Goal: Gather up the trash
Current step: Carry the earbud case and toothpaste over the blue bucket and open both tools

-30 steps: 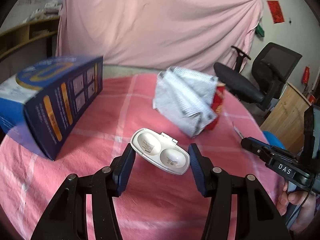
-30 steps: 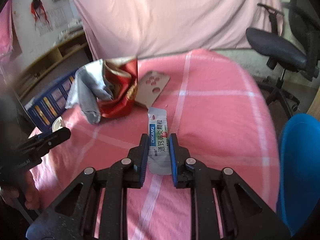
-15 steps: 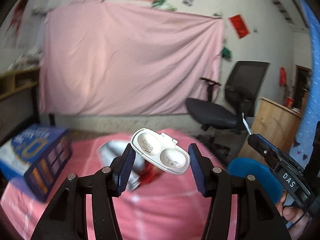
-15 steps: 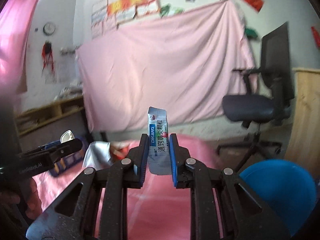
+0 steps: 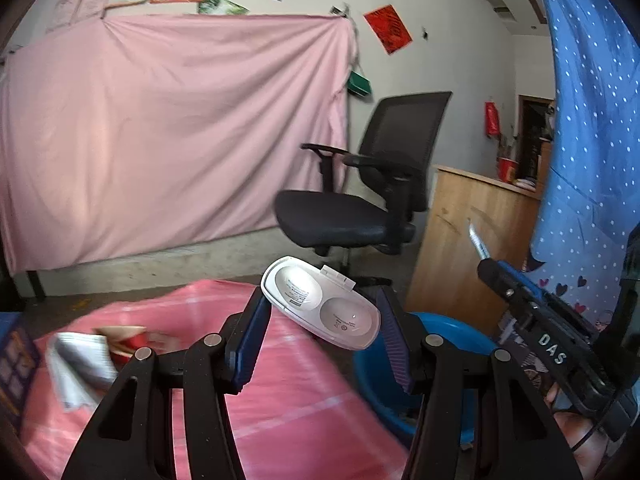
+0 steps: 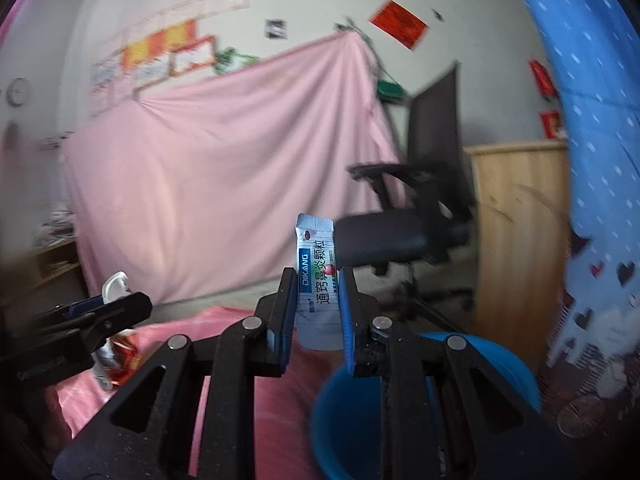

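Observation:
My left gripper (image 5: 322, 316) is shut on a white plastic two-well case (image 5: 320, 304), held in the air over the right edge of the pink table (image 5: 256, 392). My right gripper (image 6: 318, 304) is shut on a white and blue sachet (image 6: 316, 280) with printed writing, which stands upright between the pads. A blue bin (image 6: 472, 364) sits low just beyond the right fingers; it also shows under the left gripper as the blue bin (image 5: 456, 344). The right gripper (image 5: 492, 268) appears at the right of the left wrist view, the left gripper (image 6: 120, 304) at the left of the right wrist view.
A crumpled red wrapper (image 5: 128, 344) and grey-white paper (image 5: 80, 364) lie on the table's left part. A black office chair (image 5: 380, 200) and a wooden cabinet (image 5: 464, 240) stand behind the bin. A blue dotted cloth (image 5: 592, 140) hangs at the right, and a hand (image 5: 580, 444) grips the right tool.
Both grippers have risen and swung right, away from the table's middle towards the blue bin. The case and the sachet stayed gripped. The blue box has slid out of view.

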`<control>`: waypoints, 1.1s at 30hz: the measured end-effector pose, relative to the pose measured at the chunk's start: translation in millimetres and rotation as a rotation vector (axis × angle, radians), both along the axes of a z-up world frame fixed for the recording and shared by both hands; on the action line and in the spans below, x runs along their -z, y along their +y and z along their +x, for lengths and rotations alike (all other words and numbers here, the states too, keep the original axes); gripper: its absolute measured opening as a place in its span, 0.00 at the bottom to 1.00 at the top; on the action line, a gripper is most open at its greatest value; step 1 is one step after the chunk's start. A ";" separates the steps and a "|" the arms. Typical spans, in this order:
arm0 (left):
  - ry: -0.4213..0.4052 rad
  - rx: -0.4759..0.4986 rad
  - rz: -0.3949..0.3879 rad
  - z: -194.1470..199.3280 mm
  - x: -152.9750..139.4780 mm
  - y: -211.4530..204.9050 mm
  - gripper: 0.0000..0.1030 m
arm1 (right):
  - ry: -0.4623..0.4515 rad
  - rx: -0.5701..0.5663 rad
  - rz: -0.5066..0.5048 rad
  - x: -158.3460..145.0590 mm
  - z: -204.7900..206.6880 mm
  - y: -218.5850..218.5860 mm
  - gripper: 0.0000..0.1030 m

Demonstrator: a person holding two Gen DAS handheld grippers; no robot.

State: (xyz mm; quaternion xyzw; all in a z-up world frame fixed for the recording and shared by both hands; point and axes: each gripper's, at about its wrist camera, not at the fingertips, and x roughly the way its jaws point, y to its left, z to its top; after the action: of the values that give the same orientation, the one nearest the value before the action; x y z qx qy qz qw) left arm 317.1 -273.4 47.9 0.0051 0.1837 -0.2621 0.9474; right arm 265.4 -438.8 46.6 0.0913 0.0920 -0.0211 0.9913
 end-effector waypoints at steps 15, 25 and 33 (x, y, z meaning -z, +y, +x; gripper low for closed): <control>0.168 0.126 0.026 36.6 46.4 -96.1 0.47 | 0.240 0.152 0.154 35.0 11.2 -79.5 0.47; 0.252 0.145 0.050 44.6 62.9 -108.5 0.53 | 0.276 0.163 0.204 43.9 11.2 -95.9 0.48; 0.243 0.135 0.052 41.6 61.1 -103.6 0.54 | 0.268 0.158 0.207 43.1 10.9 -96.0 0.49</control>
State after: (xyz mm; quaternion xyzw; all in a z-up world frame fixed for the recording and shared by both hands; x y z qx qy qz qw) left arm 358.6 -377.0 -13.2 0.0102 0.3032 -0.3191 0.8979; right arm 276.3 -534.8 3.5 0.1960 0.2176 -0.1014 0.9508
